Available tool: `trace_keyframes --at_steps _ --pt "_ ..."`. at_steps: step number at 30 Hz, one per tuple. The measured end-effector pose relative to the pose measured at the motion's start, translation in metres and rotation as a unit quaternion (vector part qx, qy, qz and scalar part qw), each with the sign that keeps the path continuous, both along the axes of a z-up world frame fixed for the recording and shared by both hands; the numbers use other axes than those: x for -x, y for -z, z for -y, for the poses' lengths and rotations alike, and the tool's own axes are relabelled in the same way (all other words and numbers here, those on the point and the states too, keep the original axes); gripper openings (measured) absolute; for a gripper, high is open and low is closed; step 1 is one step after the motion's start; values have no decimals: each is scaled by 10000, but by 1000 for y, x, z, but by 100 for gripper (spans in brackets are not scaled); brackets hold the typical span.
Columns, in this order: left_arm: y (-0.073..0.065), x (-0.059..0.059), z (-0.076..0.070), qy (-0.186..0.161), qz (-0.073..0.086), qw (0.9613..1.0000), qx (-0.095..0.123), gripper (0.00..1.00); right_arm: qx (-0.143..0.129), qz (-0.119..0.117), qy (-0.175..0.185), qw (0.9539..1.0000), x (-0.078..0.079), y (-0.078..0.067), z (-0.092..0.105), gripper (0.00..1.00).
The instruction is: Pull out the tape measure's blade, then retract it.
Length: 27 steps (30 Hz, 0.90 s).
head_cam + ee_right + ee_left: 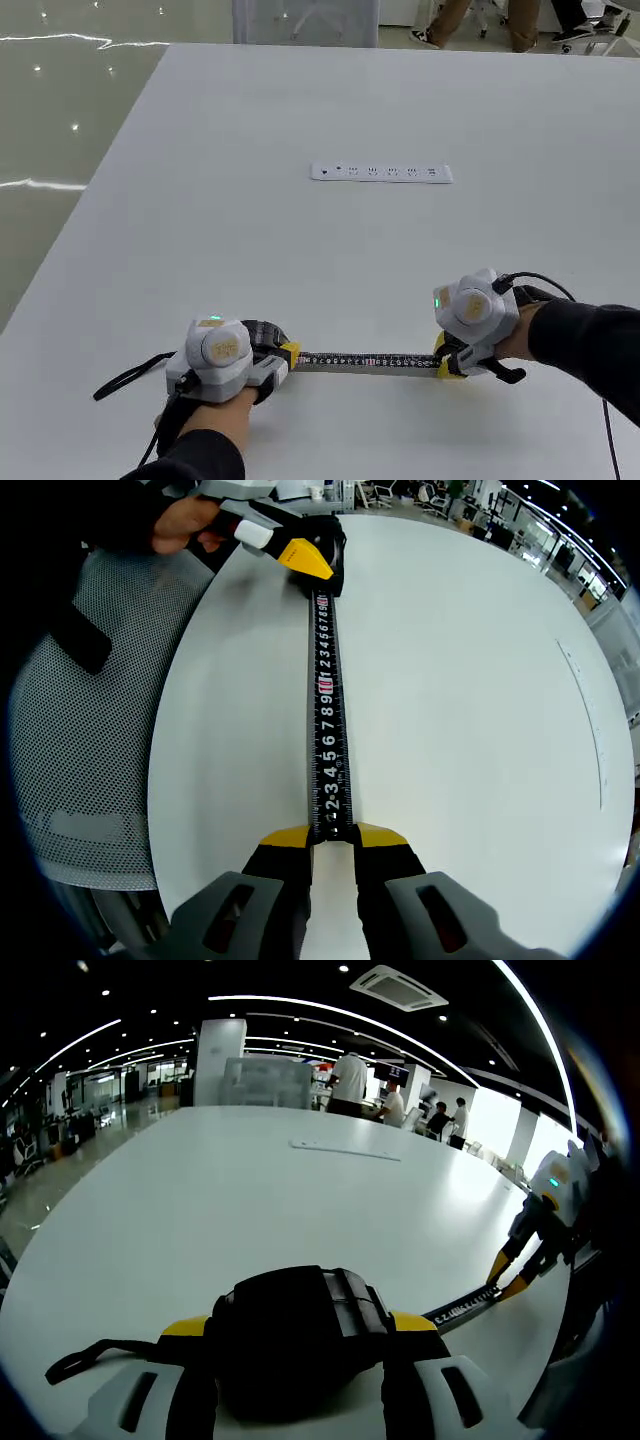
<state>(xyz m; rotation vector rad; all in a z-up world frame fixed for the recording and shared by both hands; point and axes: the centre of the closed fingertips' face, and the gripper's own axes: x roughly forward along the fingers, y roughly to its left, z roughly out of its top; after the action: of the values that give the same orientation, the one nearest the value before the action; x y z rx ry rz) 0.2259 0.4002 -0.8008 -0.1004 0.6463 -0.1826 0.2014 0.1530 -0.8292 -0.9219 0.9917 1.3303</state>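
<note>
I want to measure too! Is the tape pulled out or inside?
Out. The dark numbered metal blade stretches from the black tape-measure case to the right hand-held gripper.

Left gripper (278, 358) and right gripper (441, 358), jaws closed.

Matt black plastic tape-measure case (300, 1335) and faintly glossy black blade (327, 730) on a smooth, matt white tabletop (300, 120); polished, glossy floor (60, 100) at far left.
</note>
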Motion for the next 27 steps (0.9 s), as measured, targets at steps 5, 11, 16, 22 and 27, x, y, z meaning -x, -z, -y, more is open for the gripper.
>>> trace_keyframes --at_steps 5,11,16,22,27 --pt "0 0 0 4 -7 10000 11 63 -7 -6 6 10000 0 0 -3 12" --pt "0 0 0 6 -8 10000 24 63 -18 -4 9 10000 0 0 -8 12" --pt "0 1 0 49 -25 10000 72 62 -71 9 -8 10000 0 0 -12 12" --pt "0 1 0 52 -47 9999 122 62 -106 1 -14 9999 -1 -1 -14 12" --pt "-1 1 0 55 -50 9998 169 62 -127 0 -11 9999 -2 -1 -17 12"
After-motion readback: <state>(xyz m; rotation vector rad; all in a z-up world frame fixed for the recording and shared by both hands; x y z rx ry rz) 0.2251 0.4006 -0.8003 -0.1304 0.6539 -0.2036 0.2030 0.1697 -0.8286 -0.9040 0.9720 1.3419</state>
